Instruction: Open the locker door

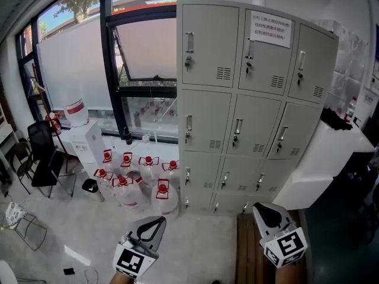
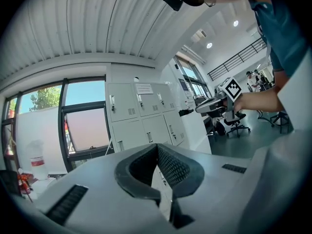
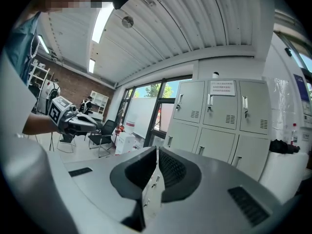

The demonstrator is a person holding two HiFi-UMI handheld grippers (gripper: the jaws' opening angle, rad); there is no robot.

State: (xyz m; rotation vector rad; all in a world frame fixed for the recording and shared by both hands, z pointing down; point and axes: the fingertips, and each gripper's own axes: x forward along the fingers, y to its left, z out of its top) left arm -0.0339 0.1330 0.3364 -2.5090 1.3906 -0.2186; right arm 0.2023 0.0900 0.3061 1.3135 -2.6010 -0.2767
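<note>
Two empty claws pressed together, left gripper [image 1: 155,221] and right gripper [image 1: 262,209], near and low. Well apart from grey locker [image 1: 208,112] far ahead, every door closed. Probably light, stiff, smooth sheet steel; pinch a slim upright handle [image 1: 189,42], pull gently.

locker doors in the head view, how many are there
12 on the locker cabinet: three each in the top row, second row, third row and bottom row; the bottom ones show only partly.

The grey floor [image 1: 77,229] carries the locker cabinet [image 1: 237,105]; just beside it stand clear jugs [image 1: 133,179] with red caps, close together; further left stand a small black bin [image 1: 90,186] and black chairs [image 1: 44,158].
</note>
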